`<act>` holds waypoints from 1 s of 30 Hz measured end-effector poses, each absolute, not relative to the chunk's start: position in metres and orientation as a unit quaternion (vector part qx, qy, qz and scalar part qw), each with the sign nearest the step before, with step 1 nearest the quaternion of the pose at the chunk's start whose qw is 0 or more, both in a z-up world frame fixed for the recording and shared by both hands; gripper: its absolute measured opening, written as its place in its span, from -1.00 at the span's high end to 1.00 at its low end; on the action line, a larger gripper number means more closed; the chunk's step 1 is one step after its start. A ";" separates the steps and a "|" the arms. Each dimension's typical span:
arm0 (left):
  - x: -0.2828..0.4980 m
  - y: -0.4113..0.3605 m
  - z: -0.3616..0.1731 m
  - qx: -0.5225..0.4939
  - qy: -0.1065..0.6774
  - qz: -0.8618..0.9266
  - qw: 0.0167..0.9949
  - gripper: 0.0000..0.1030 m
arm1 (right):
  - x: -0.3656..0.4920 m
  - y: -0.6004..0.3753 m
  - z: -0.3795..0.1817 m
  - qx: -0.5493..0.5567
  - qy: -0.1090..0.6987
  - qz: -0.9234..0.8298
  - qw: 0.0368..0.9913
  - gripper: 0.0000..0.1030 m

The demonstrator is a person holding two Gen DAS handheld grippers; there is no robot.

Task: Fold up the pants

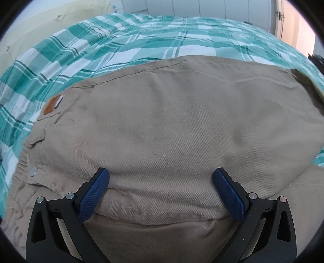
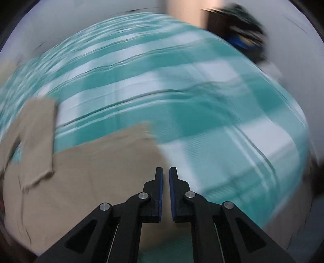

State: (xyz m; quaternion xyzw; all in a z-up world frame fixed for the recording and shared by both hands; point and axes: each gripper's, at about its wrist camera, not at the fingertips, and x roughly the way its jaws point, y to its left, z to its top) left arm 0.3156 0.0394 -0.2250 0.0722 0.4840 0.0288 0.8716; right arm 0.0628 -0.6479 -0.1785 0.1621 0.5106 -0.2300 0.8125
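Tan pants (image 1: 162, 125) lie folded on a green and white plaid bedspread (image 1: 141, 40); a brown leather patch (image 1: 51, 106) and a metal button (image 1: 33, 171) show at the waist on the left. My left gripper (image 1: 161, 178) is open just above the near fold, its blue pads (image 1: 95, 194) wide apart over the cloth. In the blurred right wrist view the pants (image 2: 91, 161) fill the lower left, with a leg end (image 2: 36, 131) at the far left. My right gripper (image 2: 166, 174) is nearly shut and empty at the pants' right edge.
The plaid bedspread (image 2: 202, 91) extends far and right of the pants. A cream headboard or wall (image 1: 30, 30) stands at the far left, white cabinet doors (image 1: 202, 8) behind the bed. A dark blurred object (image 2: 243, 30) sits beyond the bed's far right.
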 end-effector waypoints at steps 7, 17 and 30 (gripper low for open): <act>0.264 0.032 -0.186 0.033 0.511 -0.022 0.859 -0.99 | 0.066 -0.558 -0.142 0.160 0.443 -0.110 0.875 -0.44; 0.189 0.011 -0.200 0.043 0.511 -0.066 0.856 -0.99 | 0.127 -0.447 -0.241 0.577 0.432 0.077 0.689 -0.38; 0.188 0.025 -0.214 0.002 0.497 -0.070 0.865 -0.99 | 0.136 -0.413 -0.279 0.677 0.393 -0.076 0.617 -0.19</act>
